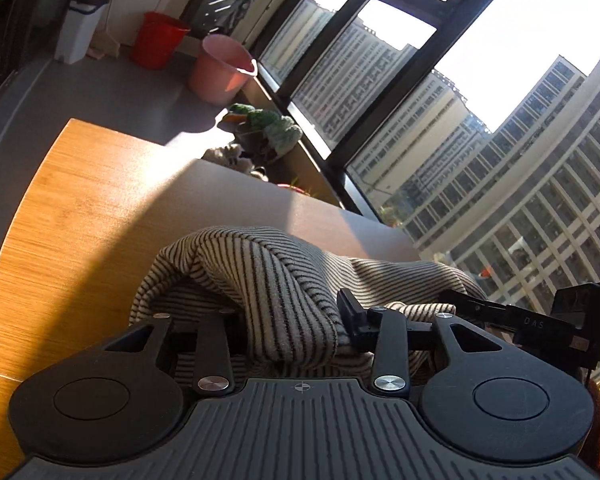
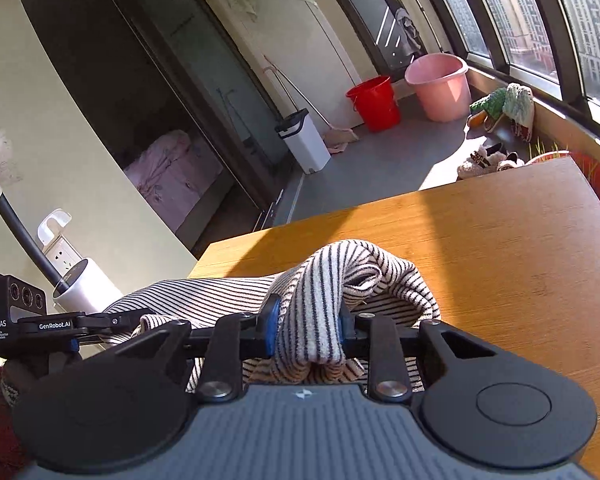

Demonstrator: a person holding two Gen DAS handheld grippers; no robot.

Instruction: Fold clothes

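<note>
A black-and-cream striped knit garment [image 1: 260,280] is held up above the wooden table [image 1: 80,208]. My left gripper [image 1: 296,328] is shut on a bunched edge of it; the cloth drapes over and hides the fingertips. My right gripper [image 2: 308,328] is shut on another bunched edge of the same garment [image 2: 340,276], with blue pads at each side of the fold. The cloth stretches between the two grippers. The right gripper shows at the right of the left wrist view [image 1: 540,320], and the left gripper shows at the left of the right wrist view [image 2: 40,324].
The wooden table [image 2: 500,260] lies below, half in sunlight. On the grey floor beyond stand a pink bucket [image 2: 440,84], a red bucket [image 2: 376,100] and a white bin [image 2: 304,140]. Slippers [image 2: 488,160] lie by the large window [image 1: 460,140].
</note>
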